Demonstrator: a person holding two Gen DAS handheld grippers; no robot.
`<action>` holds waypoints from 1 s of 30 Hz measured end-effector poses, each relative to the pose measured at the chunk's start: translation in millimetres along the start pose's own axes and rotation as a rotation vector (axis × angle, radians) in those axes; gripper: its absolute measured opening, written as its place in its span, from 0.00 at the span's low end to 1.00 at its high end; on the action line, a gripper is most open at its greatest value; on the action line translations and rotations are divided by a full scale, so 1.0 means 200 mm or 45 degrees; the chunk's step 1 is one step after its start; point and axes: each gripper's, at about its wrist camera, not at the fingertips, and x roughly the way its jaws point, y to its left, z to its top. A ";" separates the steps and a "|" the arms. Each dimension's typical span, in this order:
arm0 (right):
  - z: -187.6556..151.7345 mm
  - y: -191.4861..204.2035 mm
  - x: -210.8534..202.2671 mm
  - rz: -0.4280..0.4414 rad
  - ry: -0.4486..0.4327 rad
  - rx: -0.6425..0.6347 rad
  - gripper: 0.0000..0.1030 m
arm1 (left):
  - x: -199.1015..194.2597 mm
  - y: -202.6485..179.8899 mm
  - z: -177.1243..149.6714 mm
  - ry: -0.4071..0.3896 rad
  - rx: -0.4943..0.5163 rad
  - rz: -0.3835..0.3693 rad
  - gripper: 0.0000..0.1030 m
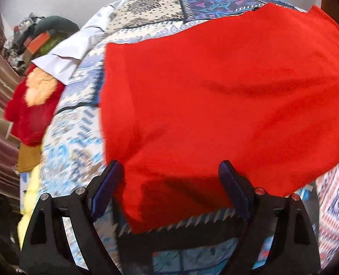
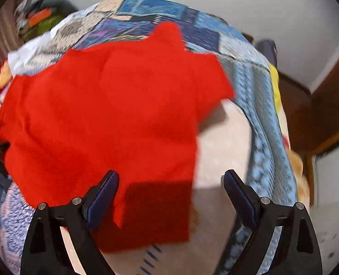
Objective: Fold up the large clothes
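Beneath both grippers, the red garment (image 1: 215,105) is spread on the patterned bed cover (image 1: 77,123). The left gripper (image 1: 169,171) and right gripper (image 2: 170,181) are held wide open, nothing gripped; both near corners should be pinched fully before lifting.

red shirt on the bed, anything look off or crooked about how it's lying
The red shirt lies askew on the patterned bedspread: a flap sticks up at the far edge, and the near corner is doubled over. No damage shows.

No text, label, brand, number or sign can be read anywhere here.
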 end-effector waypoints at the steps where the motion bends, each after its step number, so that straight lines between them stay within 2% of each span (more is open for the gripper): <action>1: -0.01 -0.03 -0.01 -0.001 0.011 0.032 0.89 | 0.00 0.01 -0.01 0.003 0.013 0.030 0.85; 5: -0.07 -0.10 -0.04 -0.164 0.031 0.034 0.89 | -0.05 0.05 -0.13 0.023 0.067 0.140 0.85; 8: -0.13 -0.13 -0.09 -0.232 0.036 0.000 0.89 | -0.07 0.10 -0.18 0.038 0.048 0.138 0.85; 11: -0.16 -0.11 -0.19 -0.263 -0.009 -0.031 0.89 | -0.10 0.18 -0.20 0.050 -0.044 0.127 0.85; 14: -0.15 -0.06 -0.31 -0.239 -0.079 -0.050 0.89 | -0.16 0.28 -0.22 0.032 -0.203 0.063 0.85; 18: -0.09 0.06 -0.44 -0.180 -0.170 -0.074 0.89 | -0.24 0.36 -0.23 -0.008 -0.429 -0.092 0.85; 22: -0.02 0.23 -0.49 -0.083 -0.223 -0.101 0.90 | -0.22 0.29 -0.23 0.026 -0.550 -0.313 0.85; 25: 0.01 0.38 -0.43 -0.037 -0.218 -0.158 0.90 | -0.16 0.18 -0.24 0.073 -0.614 -0.499 0.85; 30: 0.02 0.62 -0.22 -0.034 -0.142 -0.320 0.90 | 0.03 0.07 -0.27 0.201 -0.770 -0.751 0.85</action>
